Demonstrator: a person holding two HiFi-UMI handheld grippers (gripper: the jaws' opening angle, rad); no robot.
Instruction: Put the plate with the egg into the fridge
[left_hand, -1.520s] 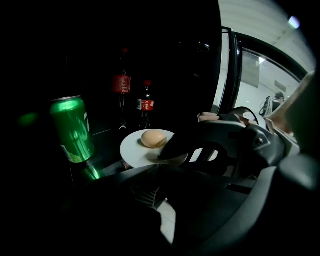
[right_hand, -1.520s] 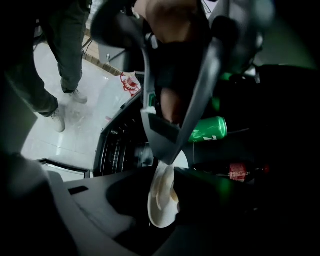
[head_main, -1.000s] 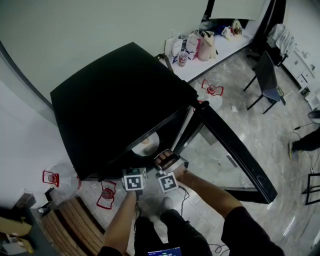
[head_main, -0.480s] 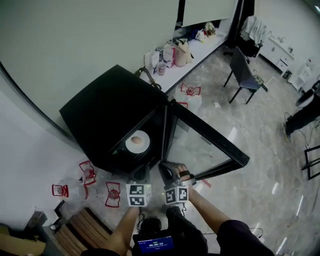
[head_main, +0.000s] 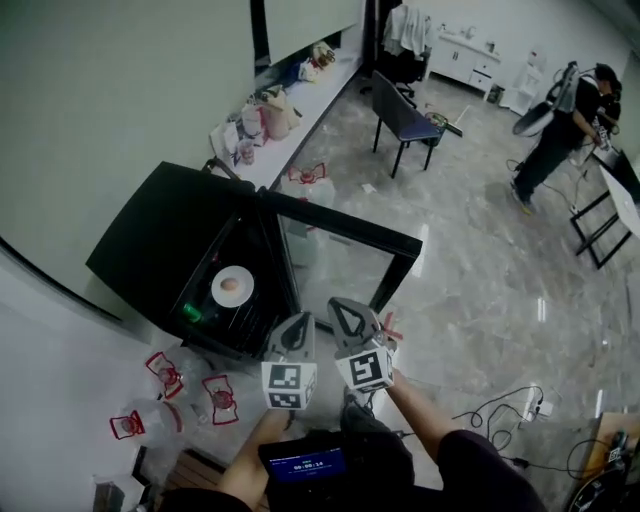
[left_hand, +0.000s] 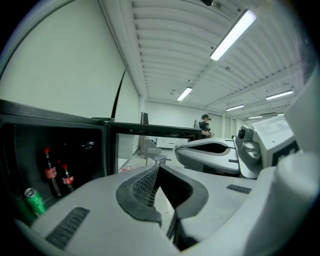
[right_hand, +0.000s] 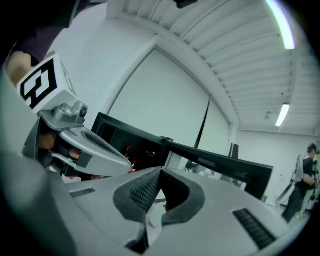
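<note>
The white plate (head_main: 232, 286) with the egg (head_main: 230, 285) lies on a shelf inside the black fridge (head_main: 150, 240), whose glass door (head_main: 345, 236) stands open. Both grippers hover side by side in front of the fridge, apart from it. My left gripper (head_main: 299, 325) (left_hand: 158, 168) is shut and empty. The jaws of my right gripper (head_main: 347, 310) (right_hand: 161, 170) have just been closing and now meet with nothing between them. The left gripper view shows red-labelled bottles (left_hand: 50, 173) and a green can (left_hand: 34, 199) in the fridge.
Red-handled water jugs (head_main: 165, 375) stand on the floor left of the fridge. A ledge with bags (head_main: 270, 110) runs behind it. A chair (head_main: 400, 115) stands farther back, a person (head_main: 560, 130) at the far right. Cables (head_main: 500, 410) lie on the tiles.
Both grippers have drawn back from the fridge opening and risen. The right gripper's jaws have closed. The plate with the egg has stayed on the shelf.
</note>
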